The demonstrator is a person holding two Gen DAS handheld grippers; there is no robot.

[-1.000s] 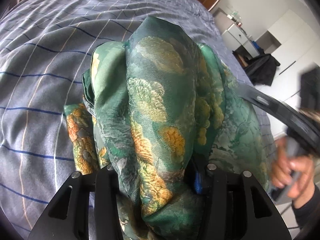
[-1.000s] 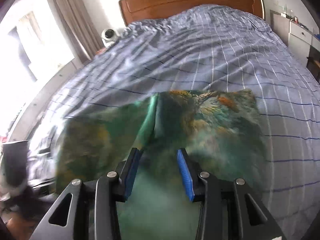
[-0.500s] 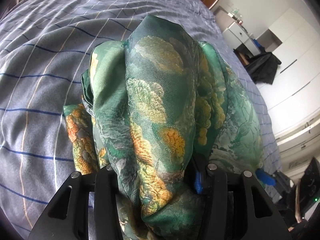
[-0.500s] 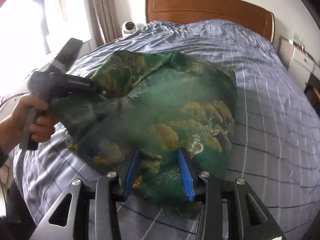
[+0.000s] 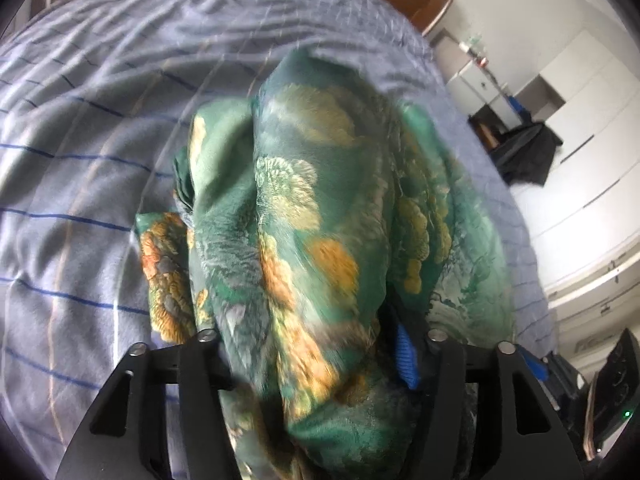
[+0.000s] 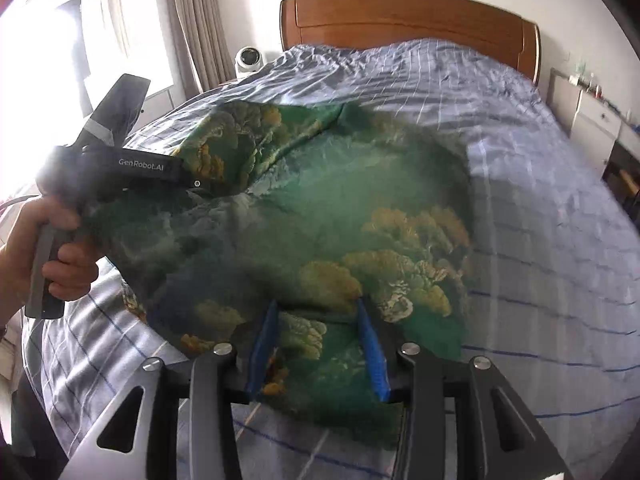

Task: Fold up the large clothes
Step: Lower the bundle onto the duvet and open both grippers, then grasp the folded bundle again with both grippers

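A large green garment (image 6: 320, 220) with a gold leaf print hangs over the striped blue bed (image 6: 540, 200). In the left wrist view the garment (image 5: 312, 220) is bunched and draped over my left gripper (image 5: 316, 344), which is shut on it; only one blue pad (image 5: 406, 364) shows. In the right wrist view that left gripper (image 6: 120, 168) holds the cloth's upper left part up. My right gripper (image 6: 318, 348) has its blue pads (image 6: 262, 348) apart, with the garment's lower edge lying between and over them.
A wooden headboard (image 6: 408, 16) stands at the bed's far end. A small white device (image 6: 249, 60) and curtains (image 6: 192, 24) are at the window side. A white cabinet (image 5: 480, 84) and a dark heap of cloth (image 5: 524, 152) stand to the right of the bed.
My right gripper has swung round to face the garment and the left gripper, and come closer. The left gripper has kept its hold and shifted slightly, blurring the cloth.
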